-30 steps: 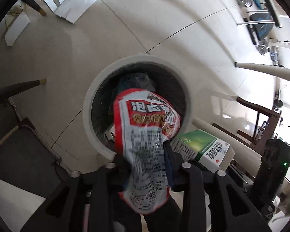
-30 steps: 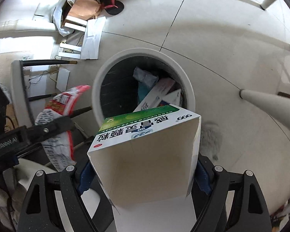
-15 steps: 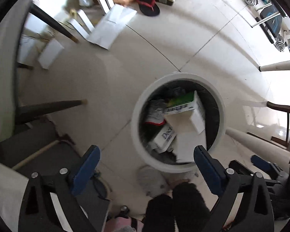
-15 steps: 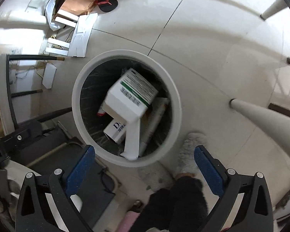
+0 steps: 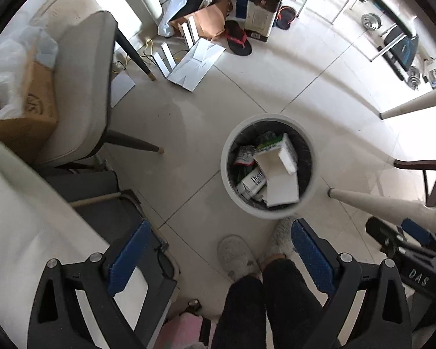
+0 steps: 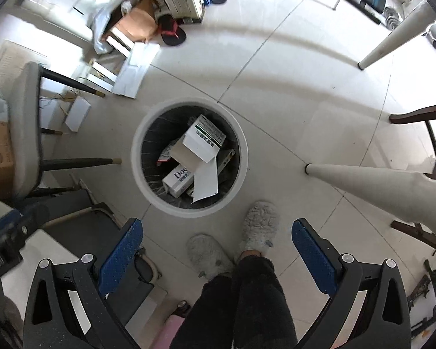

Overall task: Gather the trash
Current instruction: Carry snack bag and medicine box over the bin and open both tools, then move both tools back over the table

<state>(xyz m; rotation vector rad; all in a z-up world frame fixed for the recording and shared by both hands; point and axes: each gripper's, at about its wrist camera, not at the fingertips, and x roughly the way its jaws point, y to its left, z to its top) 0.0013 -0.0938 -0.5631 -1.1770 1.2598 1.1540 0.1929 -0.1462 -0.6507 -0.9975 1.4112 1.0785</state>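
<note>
Both our grippers are wide open and hold nothing: the left gripper [image 5: 219, 248] and the right gripper [image 6: 216, 245]. We could bump the bin [image 6: 136, 157] with a foot and tip it, because our slippers [image 6: 257, 226] stand just beside it at 6 o'clock. The trash is inside the bin. A big white box [image 6: 203, 142] lies on top, with a red packet [image 5: 244, 157] at 9 o'clock.
</note>
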